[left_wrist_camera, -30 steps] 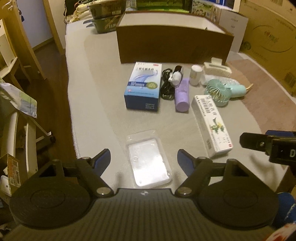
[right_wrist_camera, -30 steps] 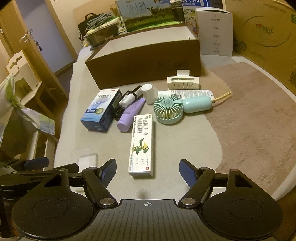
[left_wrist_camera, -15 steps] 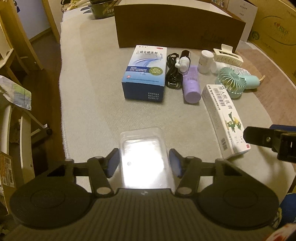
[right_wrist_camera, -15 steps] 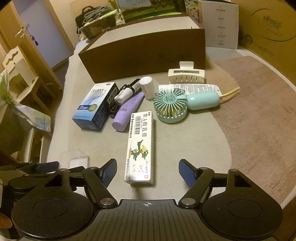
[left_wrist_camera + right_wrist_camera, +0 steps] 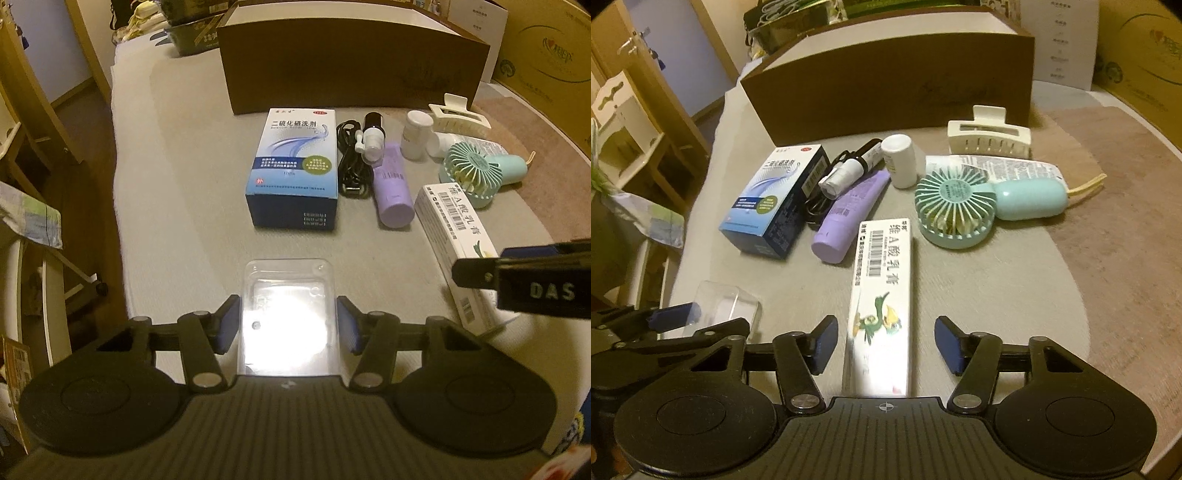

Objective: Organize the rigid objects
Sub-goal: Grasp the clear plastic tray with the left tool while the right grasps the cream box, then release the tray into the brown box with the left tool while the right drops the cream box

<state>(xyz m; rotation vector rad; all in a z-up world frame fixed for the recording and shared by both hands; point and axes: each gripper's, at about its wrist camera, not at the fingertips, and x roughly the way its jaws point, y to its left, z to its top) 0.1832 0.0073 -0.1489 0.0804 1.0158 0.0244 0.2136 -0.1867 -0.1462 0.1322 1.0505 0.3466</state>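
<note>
Left wrist view: the left tool is clamped on the clear plastic case. The right tool has just been closing, its 2 pads still apart around the long white box.

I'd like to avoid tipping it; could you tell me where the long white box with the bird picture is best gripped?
Grip the long white box across its narrow width, near the bird-printed end, coming from above. It lies flat, lengthwise between the right hand-held gripper pads, long sides clear.
</note>
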